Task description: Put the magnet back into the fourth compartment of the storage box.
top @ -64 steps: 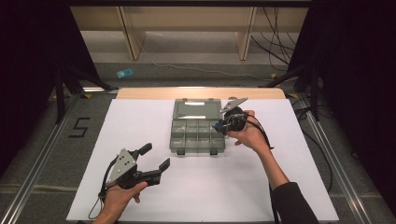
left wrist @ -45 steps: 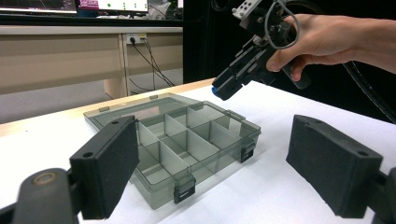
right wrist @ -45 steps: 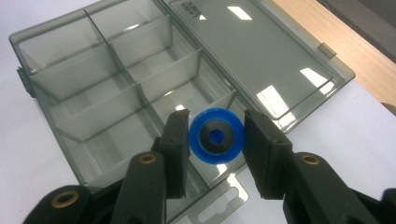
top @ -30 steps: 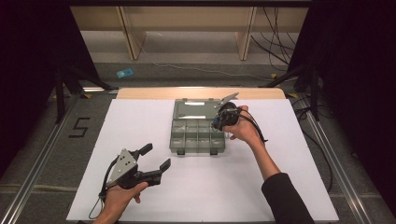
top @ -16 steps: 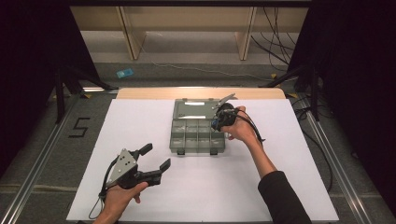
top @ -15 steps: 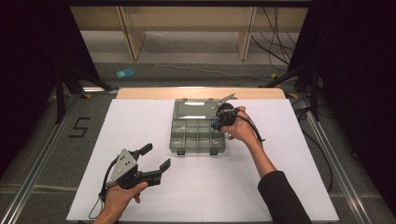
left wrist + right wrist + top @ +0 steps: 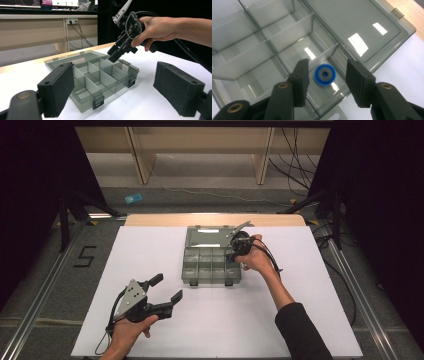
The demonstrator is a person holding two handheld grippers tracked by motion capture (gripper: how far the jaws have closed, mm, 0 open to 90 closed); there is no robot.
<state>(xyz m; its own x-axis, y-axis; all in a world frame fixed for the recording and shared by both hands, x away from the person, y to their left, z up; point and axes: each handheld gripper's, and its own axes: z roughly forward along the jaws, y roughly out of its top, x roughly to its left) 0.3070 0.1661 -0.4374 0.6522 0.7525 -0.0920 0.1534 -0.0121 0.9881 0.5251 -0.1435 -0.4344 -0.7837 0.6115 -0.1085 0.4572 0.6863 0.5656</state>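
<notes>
Right gripper over organizer box w/ jaws open around blue ring in corner slot, prob for pickup. Left gripper parked on counter, jaws open, empty.

A white table carries an open grey compartment box near its far edge.

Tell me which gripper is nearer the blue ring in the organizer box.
Right. The right gripper hangs open just above the blue ring in a corner compartment; the left gripper rests open on the table, well short of the organizer box.
</notes>
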